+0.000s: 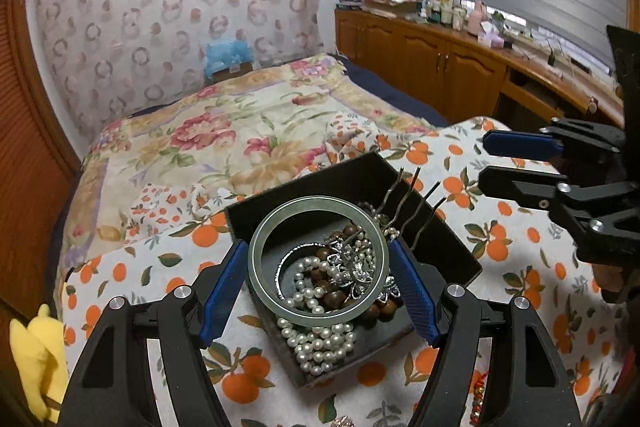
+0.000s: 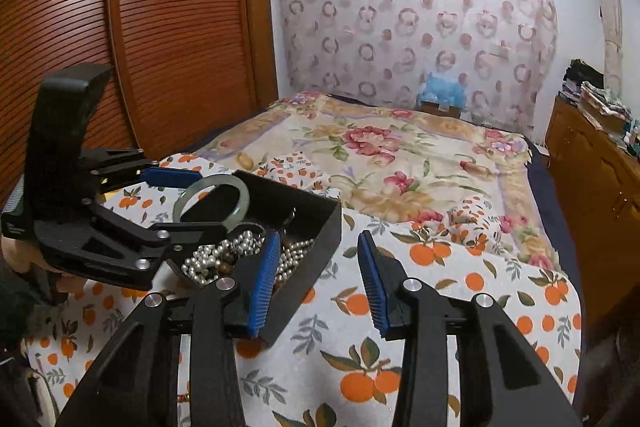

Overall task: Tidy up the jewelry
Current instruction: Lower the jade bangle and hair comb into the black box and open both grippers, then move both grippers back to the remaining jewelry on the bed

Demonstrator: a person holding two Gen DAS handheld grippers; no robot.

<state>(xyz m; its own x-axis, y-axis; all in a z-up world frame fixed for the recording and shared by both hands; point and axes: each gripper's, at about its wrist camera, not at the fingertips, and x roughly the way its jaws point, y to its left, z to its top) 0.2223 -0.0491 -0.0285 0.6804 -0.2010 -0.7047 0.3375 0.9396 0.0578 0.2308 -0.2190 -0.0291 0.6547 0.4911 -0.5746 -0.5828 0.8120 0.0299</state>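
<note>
My left gripper [image 1: 319, 279] is shut on a pale green jade bangle [image 1: 264, 235], holding it level just above a black jewelry box [image 1: 452, 247]. In the box lie pearl strands [image 1: 320, 343], brown wooden beads [image 1: 332, 297], a silver flower ornament [image 1: 356, 267] and a dark hair fork [image 1: 416, 203]. My right gripper [image 2: 318, 279] is open and empty, beside the box's right wall [image 2: 316, 255]. It shows at the right in the left wrist view [image 1: 482, 163]. The bangle [image 2: 240, 193] and my left gripper [image 2: 176, 199] show in the right wrist view.
The box stands on an orange-print cloth [image 1: 500, 235] over a floral bedspread [image 1: 224, 131]. A wooden sideboard [image 1: 440, 59] with clutter runs along the right. A slatted wooden wardrobe [image 2: 160, 27] stands at the left. A yellow cloth [image 1: 36, 355] lies at the lower left.
</note>
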